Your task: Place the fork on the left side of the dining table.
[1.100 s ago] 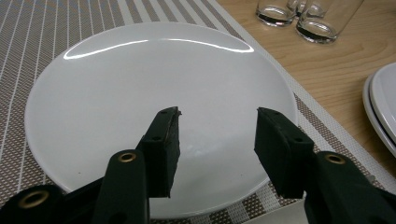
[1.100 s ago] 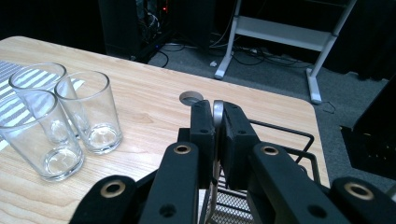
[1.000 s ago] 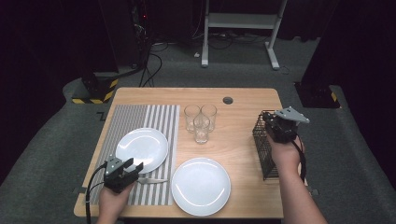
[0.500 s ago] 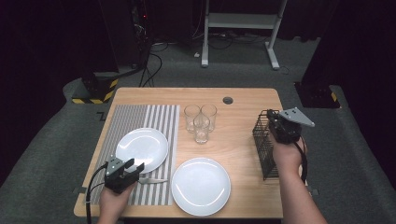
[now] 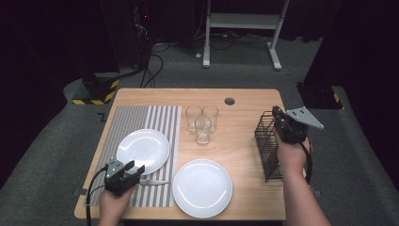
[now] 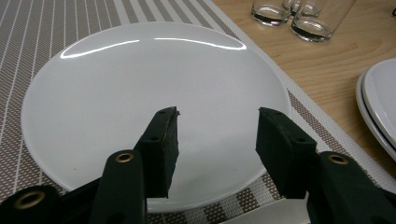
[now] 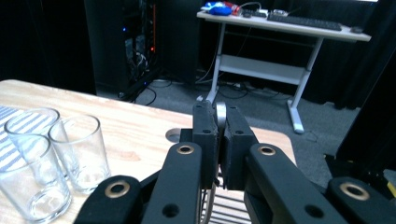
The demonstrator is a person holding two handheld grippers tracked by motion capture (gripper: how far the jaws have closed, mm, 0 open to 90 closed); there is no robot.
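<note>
Nearest you, your left gripper (image 5: 134, 170) hovers low over the striped placemat (image 5: 141, 117), its jaws spread wide and holding nothing. It points at the white plate (image 5: 143, 149) on the mat and has barely moved in the last second. A loose piece of cutlery (image 5: 153, 181) lies on the mat just beside it. A second white plate (image 5: 202, 187) sits on the bare table (image 5: 244, 99) to its right. Farther off, your right gripper (image 5: 277, 117) is clamped tight on the rounded end of a metal utensil (image 7: 220, 114) that hangs down into the wire basket (image 5: 268, 146) at the table's right edge. That hand has drifted slightly outward over the basket, so the utensil is probably about ready to let go. Three glasses (image 5: 202, 122) stand clustered beyond the plates.
</note>
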